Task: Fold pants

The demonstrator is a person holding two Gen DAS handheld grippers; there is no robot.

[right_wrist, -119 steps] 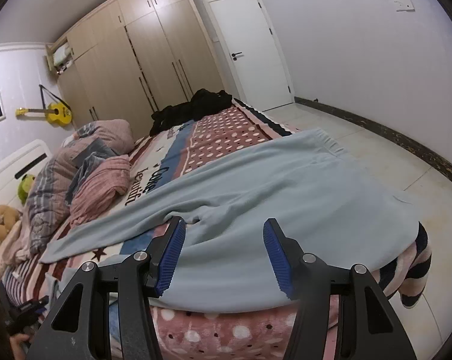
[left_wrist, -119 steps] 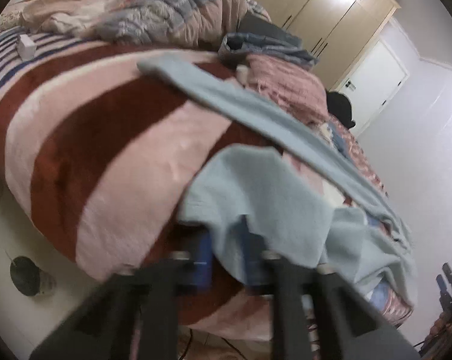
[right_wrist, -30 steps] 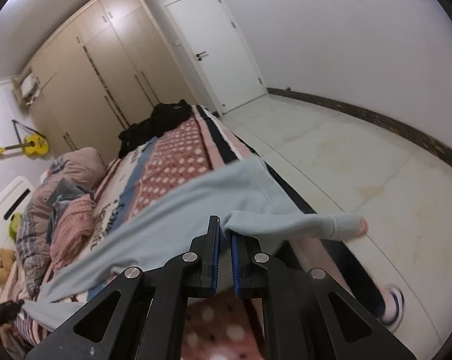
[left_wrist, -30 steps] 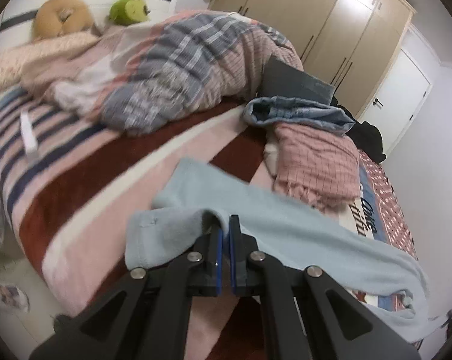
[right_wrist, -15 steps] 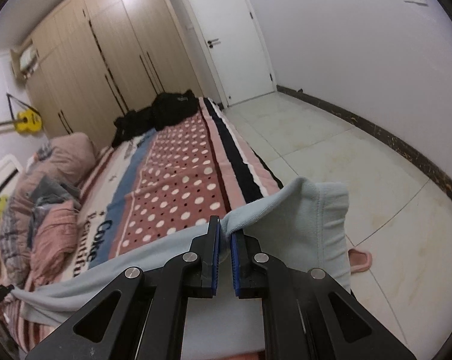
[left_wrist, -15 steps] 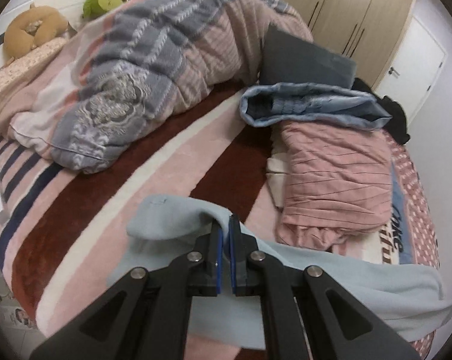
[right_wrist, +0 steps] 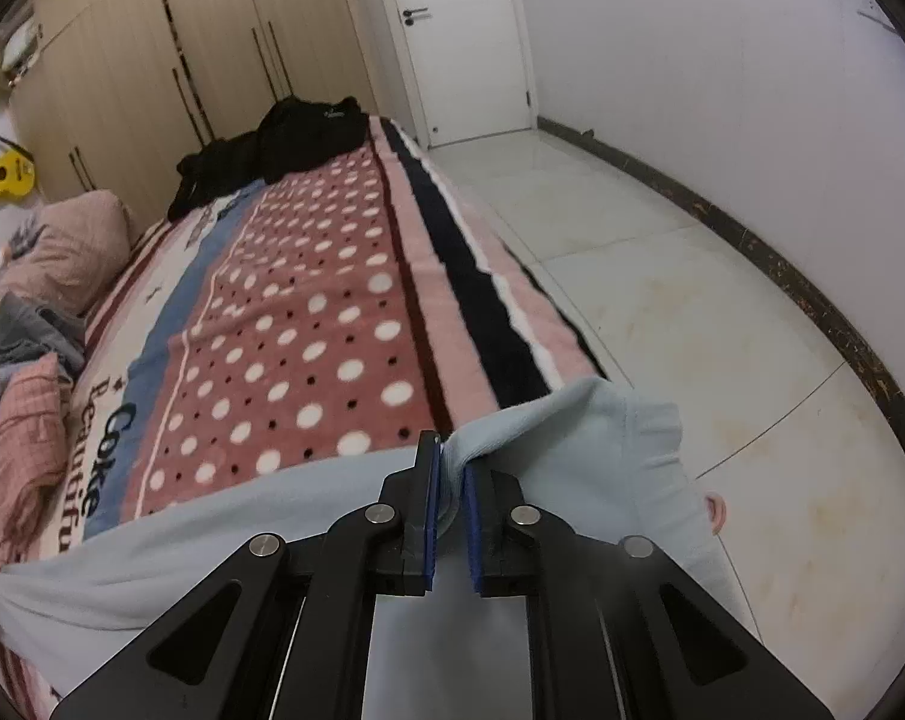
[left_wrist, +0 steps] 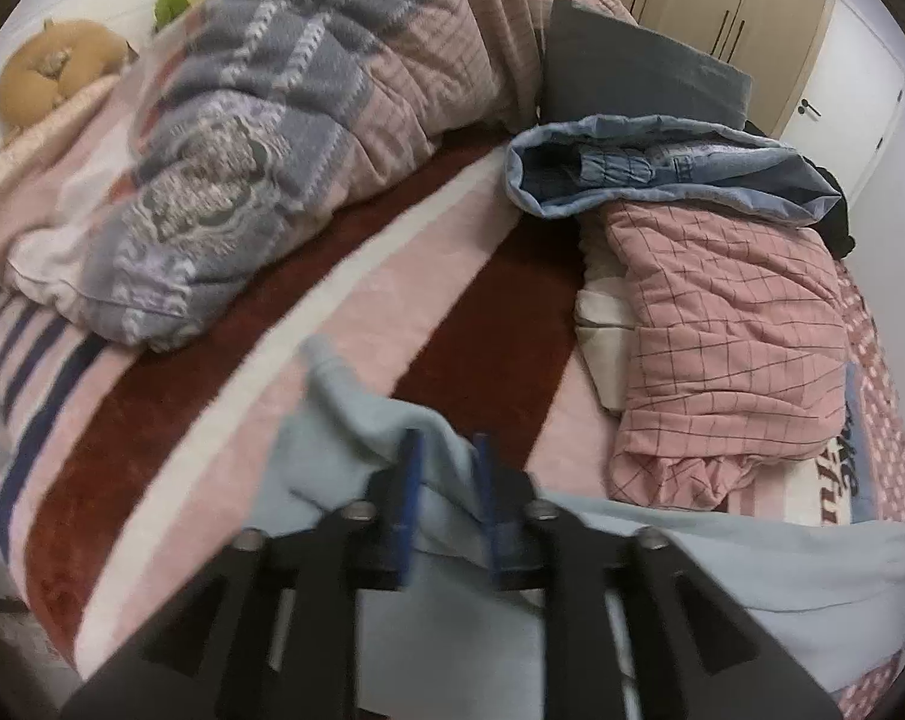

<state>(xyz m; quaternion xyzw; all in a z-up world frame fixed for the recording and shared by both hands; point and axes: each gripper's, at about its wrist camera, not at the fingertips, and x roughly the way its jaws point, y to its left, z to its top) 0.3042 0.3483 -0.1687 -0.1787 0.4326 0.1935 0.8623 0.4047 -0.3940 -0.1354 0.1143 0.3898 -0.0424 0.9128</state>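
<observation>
Pale-blue pants (left_wrist: 722, 564) lie stretched across the bed (left_wrist: 344, 324), one end w/ each gripper. Left gripper (left_wrist: 446, 498): fingers have just been opening, now apart, cloth slack between them, not pinched. Right gripper (right_wrist: 450, 510): fingers nearly together, clamped on a bunched fold of the pants at the bed's edge. To do it well: lay both ends level & square, pull out wrinkles, let go on the right only once the cloth rests flat.

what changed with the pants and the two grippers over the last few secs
Both grippers pinched the light blue pants and carried them across the bed. The left gripper has just been opening, with cloth between its fingers but not pressed; the right gripper stays clamped on its fold. The pink checked pile stayed put.
</observation>
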